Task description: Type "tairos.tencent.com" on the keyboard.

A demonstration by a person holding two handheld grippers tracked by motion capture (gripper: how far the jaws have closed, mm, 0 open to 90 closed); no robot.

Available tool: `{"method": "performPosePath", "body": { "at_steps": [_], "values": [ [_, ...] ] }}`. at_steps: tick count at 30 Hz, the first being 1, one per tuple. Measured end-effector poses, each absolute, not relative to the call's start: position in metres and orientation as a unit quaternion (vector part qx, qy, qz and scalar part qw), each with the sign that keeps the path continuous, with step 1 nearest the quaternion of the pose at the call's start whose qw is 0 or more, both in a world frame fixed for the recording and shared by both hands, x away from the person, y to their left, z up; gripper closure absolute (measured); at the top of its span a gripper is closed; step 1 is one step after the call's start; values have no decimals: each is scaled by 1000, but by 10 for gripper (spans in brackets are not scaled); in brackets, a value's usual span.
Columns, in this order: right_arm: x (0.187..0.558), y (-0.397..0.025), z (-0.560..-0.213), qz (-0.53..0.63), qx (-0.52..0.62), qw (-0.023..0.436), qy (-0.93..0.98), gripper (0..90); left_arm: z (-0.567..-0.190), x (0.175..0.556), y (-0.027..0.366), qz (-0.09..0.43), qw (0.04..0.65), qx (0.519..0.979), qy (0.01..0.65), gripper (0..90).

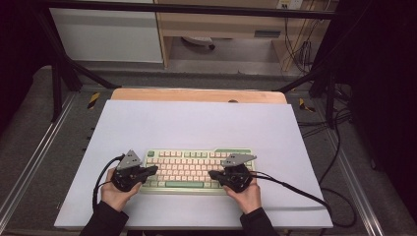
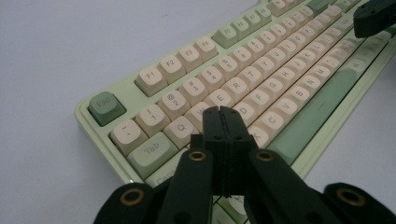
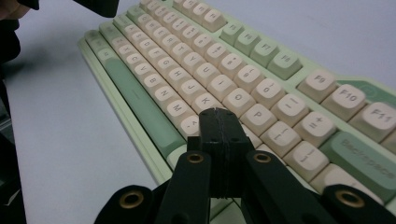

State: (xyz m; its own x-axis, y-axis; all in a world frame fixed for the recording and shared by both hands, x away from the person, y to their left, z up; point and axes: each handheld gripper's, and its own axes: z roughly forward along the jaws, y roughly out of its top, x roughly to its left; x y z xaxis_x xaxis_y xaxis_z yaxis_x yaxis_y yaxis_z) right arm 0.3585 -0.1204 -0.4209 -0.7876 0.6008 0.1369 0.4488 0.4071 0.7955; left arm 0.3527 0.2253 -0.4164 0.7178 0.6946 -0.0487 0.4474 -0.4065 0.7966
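A white worktop (image 1: 196,125) is carrying a pale green keyboard (image 1: 189,169), which is lying flat near its front edge. Beyond the keyboard, a wooden strip (image 1: 196,95) is showing along the worktop's far edge.

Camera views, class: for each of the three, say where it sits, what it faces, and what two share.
High view: above the table, looking forward and down; both hands, left tongs, right tongs.
Left gripper view: on the left tongs, shut, over the keyboard.
Right gripper view: on the right tongs, shut.
Shared: the keyboard's green spacebar.
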Motion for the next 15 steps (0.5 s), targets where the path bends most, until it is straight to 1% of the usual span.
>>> {"method": "performPosePath", "body": {
  "at_steps": [15],
  "values": [
    [358, -150, -417, 449, 333, 98, 823, 900, -415, 352, 219, 147, 419, 827, 345, 900]
  ]
}}
